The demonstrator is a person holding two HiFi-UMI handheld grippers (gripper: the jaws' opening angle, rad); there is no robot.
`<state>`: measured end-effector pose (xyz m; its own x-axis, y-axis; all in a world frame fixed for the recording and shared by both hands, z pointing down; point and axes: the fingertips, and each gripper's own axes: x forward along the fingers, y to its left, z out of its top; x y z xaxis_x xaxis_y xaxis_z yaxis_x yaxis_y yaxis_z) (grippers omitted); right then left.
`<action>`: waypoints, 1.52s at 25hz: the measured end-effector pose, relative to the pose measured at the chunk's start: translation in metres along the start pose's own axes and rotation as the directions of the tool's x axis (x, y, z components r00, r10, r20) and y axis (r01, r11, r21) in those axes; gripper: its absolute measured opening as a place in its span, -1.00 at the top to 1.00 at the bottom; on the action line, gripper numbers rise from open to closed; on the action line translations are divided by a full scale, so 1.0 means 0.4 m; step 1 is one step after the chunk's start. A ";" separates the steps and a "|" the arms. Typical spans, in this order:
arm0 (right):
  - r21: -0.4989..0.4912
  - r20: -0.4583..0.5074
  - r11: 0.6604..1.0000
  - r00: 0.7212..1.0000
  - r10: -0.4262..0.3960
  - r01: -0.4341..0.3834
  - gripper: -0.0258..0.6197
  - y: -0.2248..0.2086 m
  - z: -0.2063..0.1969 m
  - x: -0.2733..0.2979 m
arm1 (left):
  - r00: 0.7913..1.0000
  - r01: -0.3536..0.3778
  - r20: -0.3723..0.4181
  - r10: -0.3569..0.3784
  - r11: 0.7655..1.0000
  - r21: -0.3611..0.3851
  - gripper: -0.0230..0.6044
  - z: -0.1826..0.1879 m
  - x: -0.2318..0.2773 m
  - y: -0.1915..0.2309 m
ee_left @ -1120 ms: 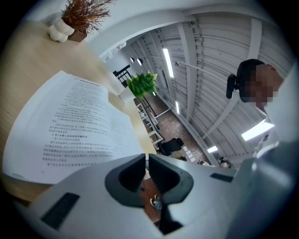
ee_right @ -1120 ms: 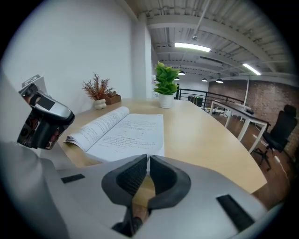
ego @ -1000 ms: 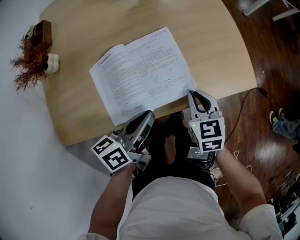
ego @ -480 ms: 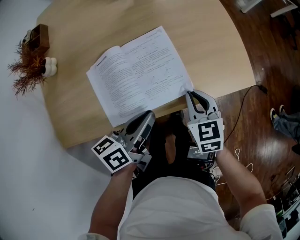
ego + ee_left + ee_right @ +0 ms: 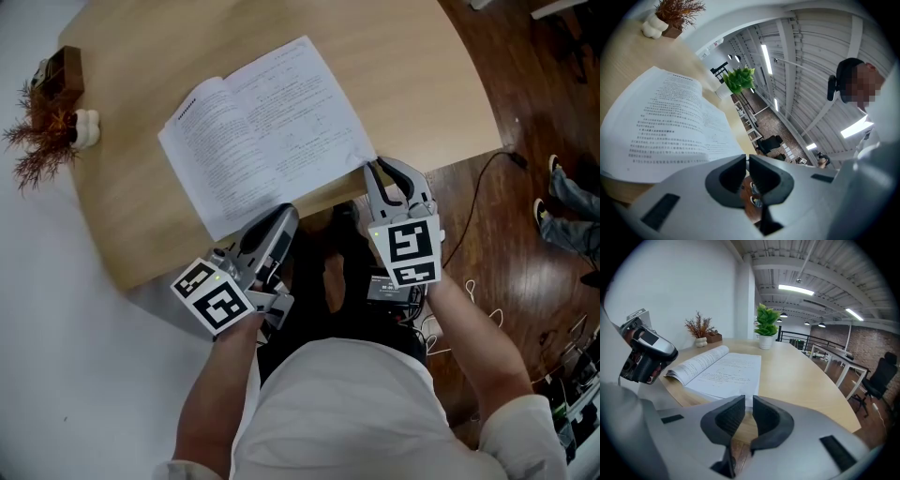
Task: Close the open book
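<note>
An open book [image 5: 262,122] of printed white pages lies flat on the wooden table [image 5: 422,84], near its front edge. My right gripper [image 5: 373,169] is at the near right corner of the right-hand page [image 5: 722,371]. Its jaws have just been opening and now stand a narrow gap apart. The page corner lies just ahead of the tips, and the pads press on nothing. My left gripper [image 5: 281,214] hovers at the table edge just below the left page [image 5: 670,126]. Its jaws are shut with nothing between them.
A dried red plant in a small white pot [image 5: 42,131] and a wooden box [image 5: 58,70] stand at the table's far left. A green plant in a white pot [image 5: 766,326] stands at the back. A cable [image 5: 487,206] and someone's shoes [image 5: 562,216] are on the wood floor at the right.
The head view has shifted, so the book and table now sit higher and further left in it. Both grippers keep their places at the table's near edge.
</note>
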<state>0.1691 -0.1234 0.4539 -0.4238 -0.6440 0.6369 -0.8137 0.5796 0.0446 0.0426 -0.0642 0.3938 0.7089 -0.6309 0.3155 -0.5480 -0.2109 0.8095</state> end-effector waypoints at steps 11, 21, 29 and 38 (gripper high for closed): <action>0.003 -0.013 0.997 0.997 -0.073 0.073 0.83 -0.049 -0.013 -0.027 | 1.000 0.002 0.008 -0.002 1.000 0.017 0.94 0.003 -0.018 -0.004; -0.018 0.006 0.996 0.996 -0.091 0.091 0.83 -0.034 0.022 -0.054 | 1.000 -0.002 0.020 0.001 0.998 0.057 0.94 0.022 -0.056 -0.011; -0.050 0.043 0.995 0.996 -0.082 0.084 0.83 -0.005 0.086 -0.082 | 0.999 -0.013 0.048 0.009 0.996 0.083 0.94 0.053 -0.107 -0.012; -0.093 0.087 0.996 0.996 -0.007 0.015 0.83 0.074 0.172 -0.128 | 0.997 -0.023 0.080 0.013 0.993 0.115 0.94 0.082 -0.178 -0.039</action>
<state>0.1394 -0.1076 0.3696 -0.4510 -0.6890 0.5674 -0.7796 0.6136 0.1253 -0.0139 -0.0405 0.3424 0.6635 -0.6915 0.2856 -0.6111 -0.2807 0.7401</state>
